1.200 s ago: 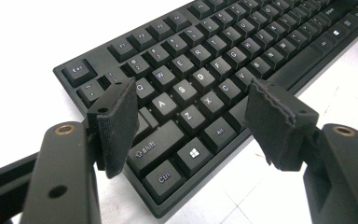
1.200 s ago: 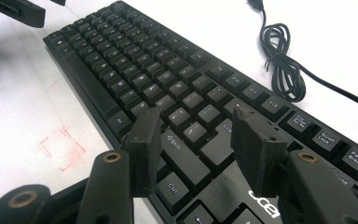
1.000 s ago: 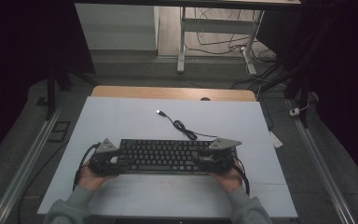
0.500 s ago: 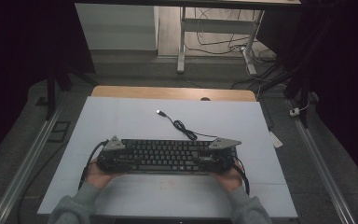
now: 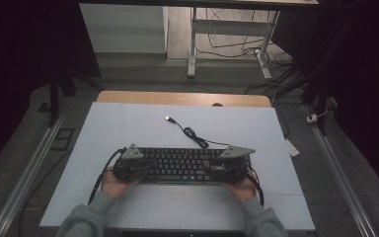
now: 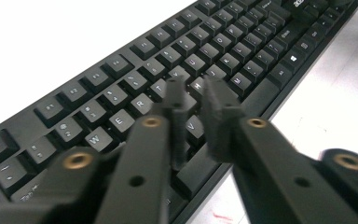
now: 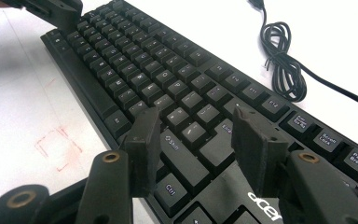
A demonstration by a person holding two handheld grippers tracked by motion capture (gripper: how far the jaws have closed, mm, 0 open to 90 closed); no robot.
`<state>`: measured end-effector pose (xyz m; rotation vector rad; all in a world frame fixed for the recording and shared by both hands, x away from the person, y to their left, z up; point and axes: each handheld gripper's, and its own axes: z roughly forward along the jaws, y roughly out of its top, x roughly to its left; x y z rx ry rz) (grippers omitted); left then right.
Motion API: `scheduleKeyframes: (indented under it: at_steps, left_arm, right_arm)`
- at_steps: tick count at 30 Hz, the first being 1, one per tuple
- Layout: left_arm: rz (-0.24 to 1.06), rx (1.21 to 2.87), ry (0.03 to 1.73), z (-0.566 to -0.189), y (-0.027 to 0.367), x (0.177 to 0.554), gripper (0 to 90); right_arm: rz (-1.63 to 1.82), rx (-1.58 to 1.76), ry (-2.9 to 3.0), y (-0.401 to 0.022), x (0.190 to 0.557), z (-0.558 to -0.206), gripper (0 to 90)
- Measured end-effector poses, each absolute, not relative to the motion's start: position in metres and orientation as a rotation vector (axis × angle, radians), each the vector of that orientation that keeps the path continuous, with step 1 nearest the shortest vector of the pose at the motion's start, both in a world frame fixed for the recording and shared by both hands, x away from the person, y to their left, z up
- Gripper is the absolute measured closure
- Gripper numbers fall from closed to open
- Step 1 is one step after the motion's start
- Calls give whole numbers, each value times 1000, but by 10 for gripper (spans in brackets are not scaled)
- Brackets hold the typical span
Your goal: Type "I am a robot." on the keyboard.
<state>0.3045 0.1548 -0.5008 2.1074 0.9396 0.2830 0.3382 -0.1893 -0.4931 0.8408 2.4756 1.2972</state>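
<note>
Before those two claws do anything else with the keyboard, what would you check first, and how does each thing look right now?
1. Keyboard lies flat on the white table: ok.
2. Left claw sits over the letter keys, jaws nearly closed with a narrow gap and nothing between them: ok.
3. Right claw is above the right Shift and Enter area, jaws wide apart: ok.
4. Whether either claw actually touches a key: cannot tell.
5. Cable is coiled behind the keyboard, away from both claws: ok.
6. USB plug lies loose on the table, unconnected: ok.
</note>
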Motion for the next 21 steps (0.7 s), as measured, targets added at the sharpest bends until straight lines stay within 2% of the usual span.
scheduleKeyframes:
  at_steps: [3, 21]
  left_arm:
    - [271, 2119, 935, -503, 151, 306, 886]
    - [261, 2200, 909, -514, 125, 317, 889]
  right_arm:
    - [1291, 843, 2475, -189, 338, -493, 526]
    - [1285, 844, 2485, -188, 339, -496, 523]
